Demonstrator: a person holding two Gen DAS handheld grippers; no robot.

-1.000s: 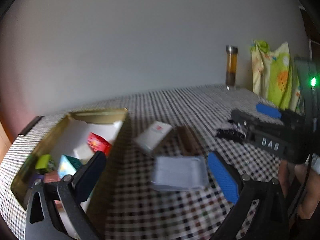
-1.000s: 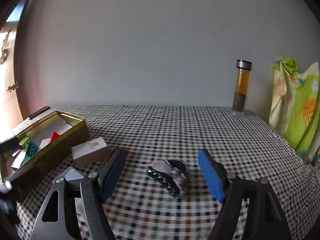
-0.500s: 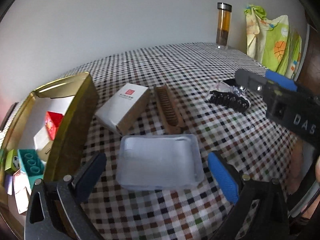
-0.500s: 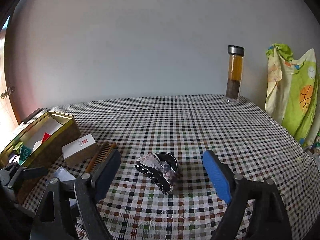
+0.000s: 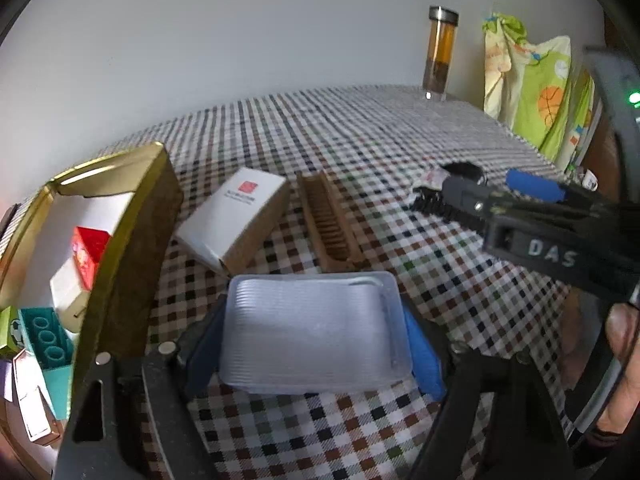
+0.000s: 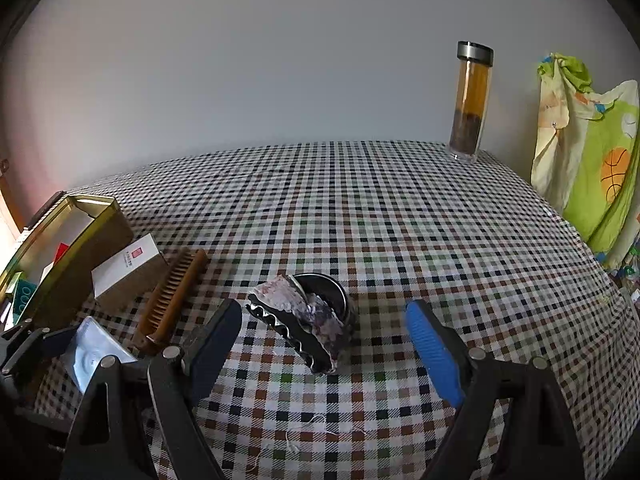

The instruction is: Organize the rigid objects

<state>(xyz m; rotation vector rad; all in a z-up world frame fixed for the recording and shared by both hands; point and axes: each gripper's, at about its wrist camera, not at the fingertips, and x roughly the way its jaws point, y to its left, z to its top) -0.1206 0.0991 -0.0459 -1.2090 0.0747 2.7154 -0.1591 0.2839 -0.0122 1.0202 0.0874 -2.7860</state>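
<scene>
A: What does the left wrist view add?
B: The left gripper (image 5: 316, 344) has just been closing; its pads flank the clear plastic case (image 5: 314, 330) on the checked tablecloth (image 5: 400, 140), apparently touching it.
A: And the right view?
B: The right gripper (image 6: 324, 340) gapes wide, empty, around the hair claw (image 6: 304, 320).

We note the left gripper (image 5: 316, 334) angled down, jaws just closed inward, blue pads (image 5: 422, 356) against both sides of a flat item, the right gripper (image 6: 324, 340) angled down, jaws spread, gripping nothing.
</scene>
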